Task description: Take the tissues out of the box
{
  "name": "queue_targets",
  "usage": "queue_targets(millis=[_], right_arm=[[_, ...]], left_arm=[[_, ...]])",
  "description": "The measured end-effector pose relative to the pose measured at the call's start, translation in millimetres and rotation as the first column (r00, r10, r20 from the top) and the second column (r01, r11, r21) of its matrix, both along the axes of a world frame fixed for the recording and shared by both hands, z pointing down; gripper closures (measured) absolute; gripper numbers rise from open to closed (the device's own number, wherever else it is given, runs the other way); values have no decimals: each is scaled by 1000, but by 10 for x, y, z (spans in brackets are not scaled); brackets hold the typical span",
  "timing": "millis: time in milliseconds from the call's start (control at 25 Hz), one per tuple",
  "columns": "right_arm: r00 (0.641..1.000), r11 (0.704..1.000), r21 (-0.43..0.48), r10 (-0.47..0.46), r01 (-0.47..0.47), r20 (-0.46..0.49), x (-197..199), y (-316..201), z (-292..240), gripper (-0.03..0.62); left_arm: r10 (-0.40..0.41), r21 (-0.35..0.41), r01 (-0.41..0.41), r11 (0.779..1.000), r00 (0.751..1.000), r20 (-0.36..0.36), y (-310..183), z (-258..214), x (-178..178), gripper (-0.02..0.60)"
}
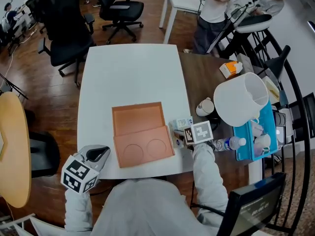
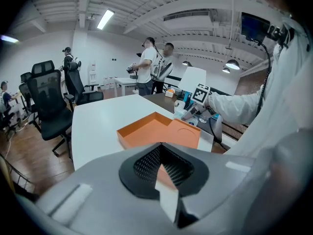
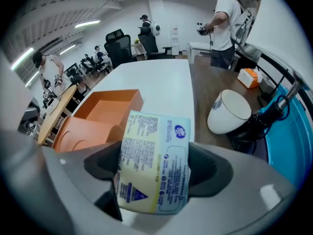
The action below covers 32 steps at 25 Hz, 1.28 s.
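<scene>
- Tissue pack [image 3: 155, 146] is sitting closest to the right gripper camera. It is already out of the orange box [image 1: 140, 132] and is being held just beside the box's right side, over the right edge of the white table [image 1: 130, 73]
- Right claw [image 3: 152, 173] is standing wide and clamping on the pack's two long sides
- Left claw [image 2: 164, 168] is hovering off the table's near left corner, jaws together and gripping nothing
- Risk: the pads are pressing on a soft wrapper and the pack is sitting skewed, so it is likely to swivel or slide out if the squeeze eases in the air
- Risk: a white mug [image 1: 204, 107] and a water bottle [image 1: 230, 143] are standing near, so a swing to the right could be knocking them
- Pack's long axis is running along the jaws, with the far end pointing toward the table's far side and leaning slightly right, printed label facing up
</scene>
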State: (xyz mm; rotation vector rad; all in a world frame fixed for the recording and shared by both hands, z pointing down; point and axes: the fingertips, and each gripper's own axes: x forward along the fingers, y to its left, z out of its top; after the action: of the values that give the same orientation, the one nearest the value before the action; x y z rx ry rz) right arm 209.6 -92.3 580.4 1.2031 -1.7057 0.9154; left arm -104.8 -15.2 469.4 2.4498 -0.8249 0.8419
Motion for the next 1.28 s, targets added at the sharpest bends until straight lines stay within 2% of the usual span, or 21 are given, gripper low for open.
queue_targets(millis=[200,320,440,560,640,720,800,840,920,960,1000,1080,1160,1280], right_arm=[[1000,999,47,-2,1,6,-16,-38,-28,157],[998,991,132,12,-21,68,-28,-100,-222,157],[993,978,208,-44,20,111,-108,-186,-539,157],[983,941,328,-132,85,126,-197,-301,-1037,157],[960,885,439,-240,156,143,-352,-356,-1483,164],[914,799,559,-370,223,164,-580,-327,-1978,246],[854,702,668,-484,247,193,-810,-256,-2439,355],[815,661,707,-538,251,214,-927,-208,-2619,392],[714,605,756,-642,249,279,-1161,-92,-2850,568],[659,598,763,-680,243,323,-1265,-30,-2896,591],[608,603,760,-705,242,366,-1355,37,-2897,591],[537,618,740,-732,266,419,-1493,183,-2806,591],[507,625,717,-746,308,432,-1593,310,-2672,591],[469,613,705,-770,357,432,-1679,459,-2547,591]], left_arm=[[-11,3,11,1000,1000,7,-36,-15,-36,566],[-16,5,16,1000,1000,8,-69,-23,-55,566],[-13,3,13,1000,1000,9,-82,-16,-40,567],[-9,10,9,1000,1000,1,-123,-44,1,566],[-5,14,5,1000,1000,0,-143,-76,16,566],[0,14,0,1000,1000,1,-126,-101,19,566],[1,20,-1,1000,1000,-4,-114,-109,32,566],[2,25,-2,1000,1000,-7,-116,-122,42,566],[1,37,-1,999,1000,-9,-132,-150,55,566],[0,39,0,999,1000,-7,-138,-154,57,567],[-1,39,2,999,1000,-5,-137,-153,58,566],[-3,35,3,999,1000,-1,-119,-158,54,566],[-8,34,8,999,1000,1,-111,-180,23,566],[-21,40,21,999,1000,1,-111,-186,-14,566]])
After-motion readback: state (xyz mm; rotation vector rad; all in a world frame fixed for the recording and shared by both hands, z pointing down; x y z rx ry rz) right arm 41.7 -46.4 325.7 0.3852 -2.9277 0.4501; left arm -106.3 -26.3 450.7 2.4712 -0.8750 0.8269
